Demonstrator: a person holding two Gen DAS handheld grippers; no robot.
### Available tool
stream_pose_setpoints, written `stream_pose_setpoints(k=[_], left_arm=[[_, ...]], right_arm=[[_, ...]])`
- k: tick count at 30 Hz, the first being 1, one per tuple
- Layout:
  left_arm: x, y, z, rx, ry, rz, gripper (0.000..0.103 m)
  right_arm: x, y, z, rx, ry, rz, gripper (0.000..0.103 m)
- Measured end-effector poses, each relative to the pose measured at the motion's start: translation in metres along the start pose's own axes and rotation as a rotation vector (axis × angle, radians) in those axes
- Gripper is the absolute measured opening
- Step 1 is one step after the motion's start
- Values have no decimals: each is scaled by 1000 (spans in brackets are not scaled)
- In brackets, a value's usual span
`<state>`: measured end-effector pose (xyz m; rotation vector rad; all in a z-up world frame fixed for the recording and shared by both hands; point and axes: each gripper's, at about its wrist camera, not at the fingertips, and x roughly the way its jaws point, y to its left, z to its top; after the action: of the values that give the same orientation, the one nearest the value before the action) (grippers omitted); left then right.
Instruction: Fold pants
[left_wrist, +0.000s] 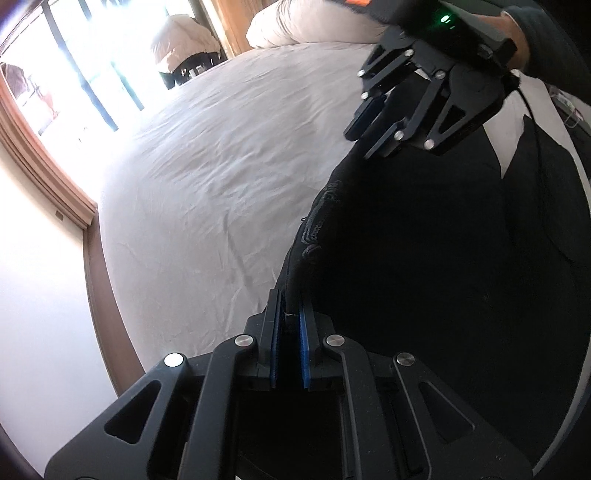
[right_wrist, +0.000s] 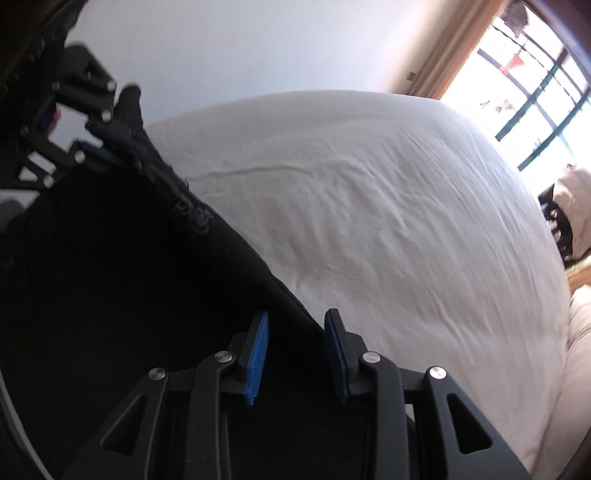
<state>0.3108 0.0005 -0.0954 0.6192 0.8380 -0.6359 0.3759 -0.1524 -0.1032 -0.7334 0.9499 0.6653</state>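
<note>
1. My left gripper (left_wrist: 288, 314) has its 2 blue pads nearly together, pinched on the waistband edge of the black pants (left_wrist: 424, 277); the fabric runs straight out from between the jaws.
2. My right gripper (right_wrist: 297, 325) has its jaws parted with a clear gap. The pants' edge passes through that gap, close to the left pad, but the pads are not pressed onto it, so it holds nothing.
3. Ahead and to the right of my left jaws, the pants spread as a wide dark sheet, with a patterned band along the waistband edge (left_wrist: 314, 229). From the right wrist camera, the same cloth fills everything left of the jaws.
4. Further along that edge, the right gripper shows in the left wrist camera, upper right of my jaws, fingers apart, hovering at the pants' far corner.
5. Beyond and to the left of my left jaws lies the white bed sheet (left_wrist: 207, 192), wrinkled, which the pants partly cover.
6. Farther off, a white pillow (left_wrist: 303, 26) sits at the bed's far end.
7. Farthest, a bright window (right_wrist: 535, 92) with dark bars and a wooden frame.
</note>
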Motion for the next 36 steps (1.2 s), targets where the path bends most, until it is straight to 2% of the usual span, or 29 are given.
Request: stream_pose_setpoints(k=[7,9,11,19,28,36], left_arm=[[-15,1,-2,0,-25,-10,7],[-18,2,-4,3,-25,-11,7],[-17,2,-4,3,-24,-12,7],[-23,3,-3,-13,-37,-15,7],[-38,-5,-11,-55,-51,-27,7],[-61,-40,-33,-73,-52,-65,7]], right_arm=[[24,-15,7,34,45,-4,33],[29,-18,8,49,51,19,28],[30,-15,10,45,47,32,12],[18,-11,4,104,31,57,6],[-11,16,-10,271,-66,64,4],[-37,61,-25,406,-169,55,4]])
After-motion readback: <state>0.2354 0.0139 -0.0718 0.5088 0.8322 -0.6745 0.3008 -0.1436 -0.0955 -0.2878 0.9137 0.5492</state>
